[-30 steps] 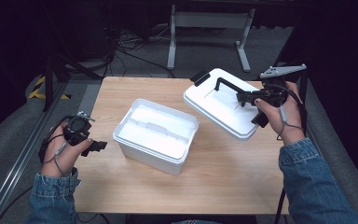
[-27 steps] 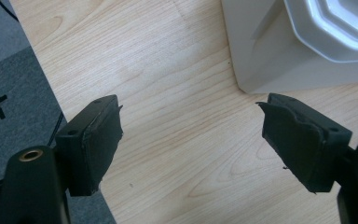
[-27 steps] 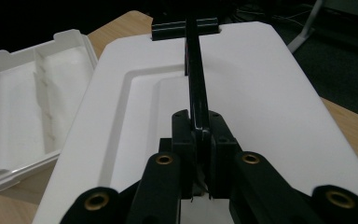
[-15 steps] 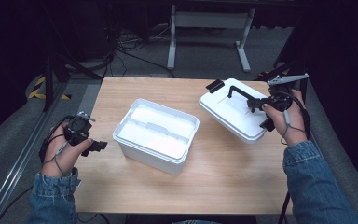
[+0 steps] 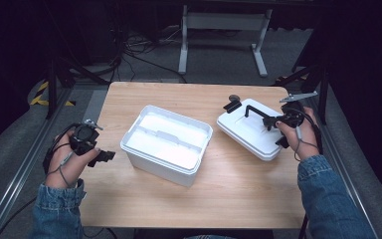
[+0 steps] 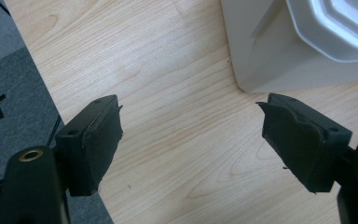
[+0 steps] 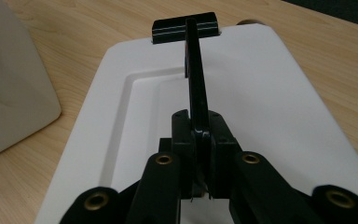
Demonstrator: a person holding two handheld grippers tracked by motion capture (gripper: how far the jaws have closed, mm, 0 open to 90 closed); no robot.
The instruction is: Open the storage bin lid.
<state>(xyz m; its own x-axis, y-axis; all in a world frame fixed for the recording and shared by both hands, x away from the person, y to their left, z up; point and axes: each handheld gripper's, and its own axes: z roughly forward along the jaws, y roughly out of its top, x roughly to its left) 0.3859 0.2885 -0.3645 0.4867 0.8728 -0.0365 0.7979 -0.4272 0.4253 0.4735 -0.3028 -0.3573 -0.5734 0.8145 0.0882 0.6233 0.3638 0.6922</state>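
Over the last second I have carried the white lid [image 5: 251, 128] away from the open white box [image 5: 166, 143] and lowered it, so it now lies flat on the wooden table [image 5: 238, 189] to the right of the box, where earlier it hung tilted in the air; I judge the box is now uncovered and the lid is ready to be let go. My right gripper [image 7: 200, 140] is clamped on the lid's black handle [image 7: 196, 70], a pinch the right gripper view shows plainly and the high view blurs. My left gripper [image 6: 191, 140] hovers with jaws spread wide and empty above bare wood just beside the box's corner, which the high view barely resolves
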